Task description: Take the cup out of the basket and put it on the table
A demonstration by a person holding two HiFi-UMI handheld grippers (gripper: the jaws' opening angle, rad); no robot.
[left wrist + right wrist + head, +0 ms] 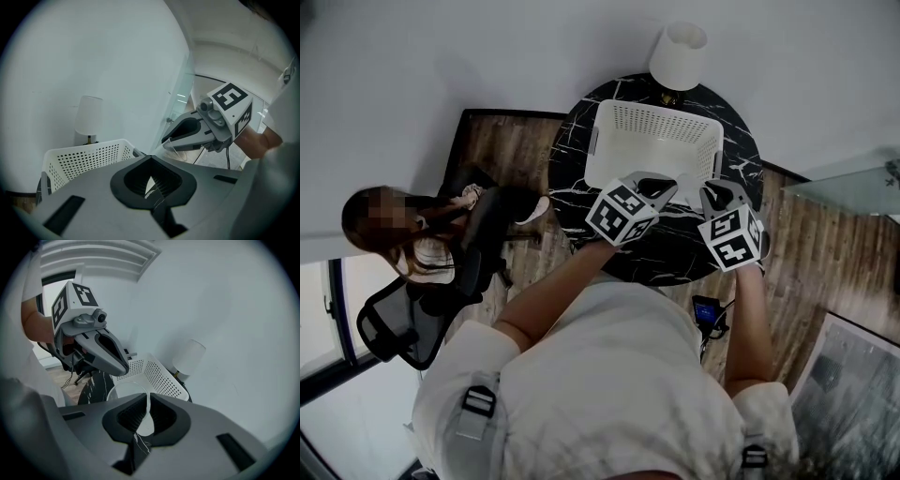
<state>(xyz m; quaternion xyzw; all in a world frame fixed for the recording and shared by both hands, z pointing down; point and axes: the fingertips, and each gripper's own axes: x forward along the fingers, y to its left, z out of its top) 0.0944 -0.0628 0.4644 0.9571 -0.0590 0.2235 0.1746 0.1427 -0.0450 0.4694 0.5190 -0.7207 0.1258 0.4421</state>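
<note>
A clear plastic cup (129, 392) hangs by its rim from the right gripper (143, 420). The jaws are closed onto its thin wall, one inside the mouth and one outside, with the open top just ahead of the jaw tips. The cup is out of the white perforated basket (157, 376), which stands just beyond the jaws. It is over the black, marble-veined table (675, 248) that shows beneath them; no view tells whether its base touches the table. The left gripper (151, 185) hovers beside its partner, its jaws drawn together to a sliver with nothing between them. Ahead of those jaws stand the basket and a white-shaded lamp (88, 115). A person (412, 244) sits in an office chair well off to the side of the left jaws.

The cup looks light, thin-walled and see-through. It would likely flex or crack under a hard squeeze, and seems slick enough to slip from a loose one. A pinch across the rim, as here, appears a sound hold: wall between the jaws, modest pressure, cup upright. By the look of things the lifting-out is done and setting down is the step in hand. That calls for lowering until the base rests flat on bare table short of the basket. The jaws should then part without dragging the rim, since so light a cup would tip easily.
</note>
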